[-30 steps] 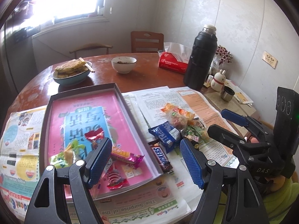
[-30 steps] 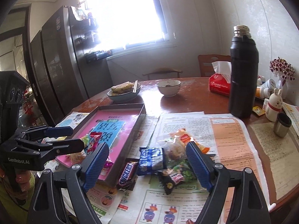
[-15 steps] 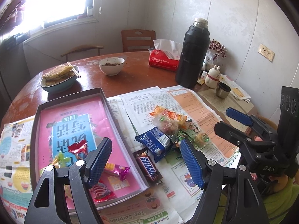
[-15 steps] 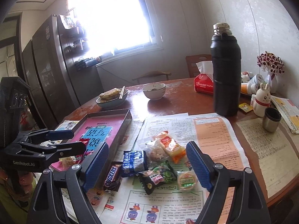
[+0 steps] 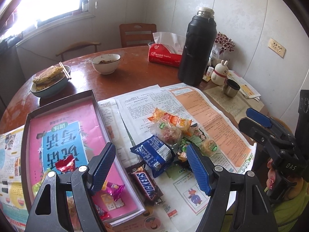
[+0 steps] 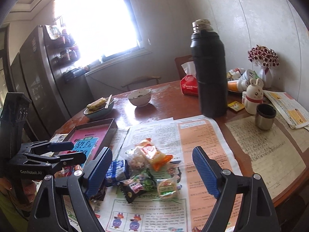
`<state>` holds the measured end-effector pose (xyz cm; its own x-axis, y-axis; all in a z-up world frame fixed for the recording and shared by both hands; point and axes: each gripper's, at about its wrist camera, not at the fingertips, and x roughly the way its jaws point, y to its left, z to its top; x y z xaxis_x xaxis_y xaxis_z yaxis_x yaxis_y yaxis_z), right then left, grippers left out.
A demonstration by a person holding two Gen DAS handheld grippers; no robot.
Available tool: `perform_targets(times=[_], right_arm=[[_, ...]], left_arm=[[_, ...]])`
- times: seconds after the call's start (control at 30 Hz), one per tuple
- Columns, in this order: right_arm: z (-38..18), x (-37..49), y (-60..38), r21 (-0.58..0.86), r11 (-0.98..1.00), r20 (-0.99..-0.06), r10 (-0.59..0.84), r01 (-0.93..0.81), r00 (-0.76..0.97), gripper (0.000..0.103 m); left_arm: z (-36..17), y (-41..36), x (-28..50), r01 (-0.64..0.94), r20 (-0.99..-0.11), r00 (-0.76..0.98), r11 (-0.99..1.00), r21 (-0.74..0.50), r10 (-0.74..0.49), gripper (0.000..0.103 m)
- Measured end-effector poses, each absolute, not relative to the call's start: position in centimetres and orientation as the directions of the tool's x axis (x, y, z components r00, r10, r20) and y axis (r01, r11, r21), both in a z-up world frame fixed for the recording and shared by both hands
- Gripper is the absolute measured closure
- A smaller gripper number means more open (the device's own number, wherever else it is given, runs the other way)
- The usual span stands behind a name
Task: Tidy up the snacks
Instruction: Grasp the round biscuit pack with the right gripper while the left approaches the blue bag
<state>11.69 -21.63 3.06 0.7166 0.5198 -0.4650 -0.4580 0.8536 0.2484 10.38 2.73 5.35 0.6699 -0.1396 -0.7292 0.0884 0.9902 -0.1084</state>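
Left wrist view: the left tool [image 5: 150, 164], jaws apart and empty, hovers over a snack pile [image 5: 166, 135] on newspaper beside the tray [image 5: 61, 104]. Right wrist view: the right tool [image 6: 152, 171], likewise apart, frames the same pile on the bench [image 6: 166, 98].

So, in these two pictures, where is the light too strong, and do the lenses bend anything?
Left wrist view: the window is washed out white, the round table edge bows. Right wrist view: the window glares, the fridge leans and stays dark, the black flask tilts; both views have dark corners.
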Motion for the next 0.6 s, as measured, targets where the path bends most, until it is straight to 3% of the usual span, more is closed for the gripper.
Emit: perform_targets(times=[0.6], right_arm=[[0.3,13.8,-22.3,0.258,0.867,-0.545,0.495,-0.427,0.676,0.018]], left_arm=[[0.9,2.0,14.8,0.041,-0.829,0.545,0.992,-0.121,-0.124,0.026]])
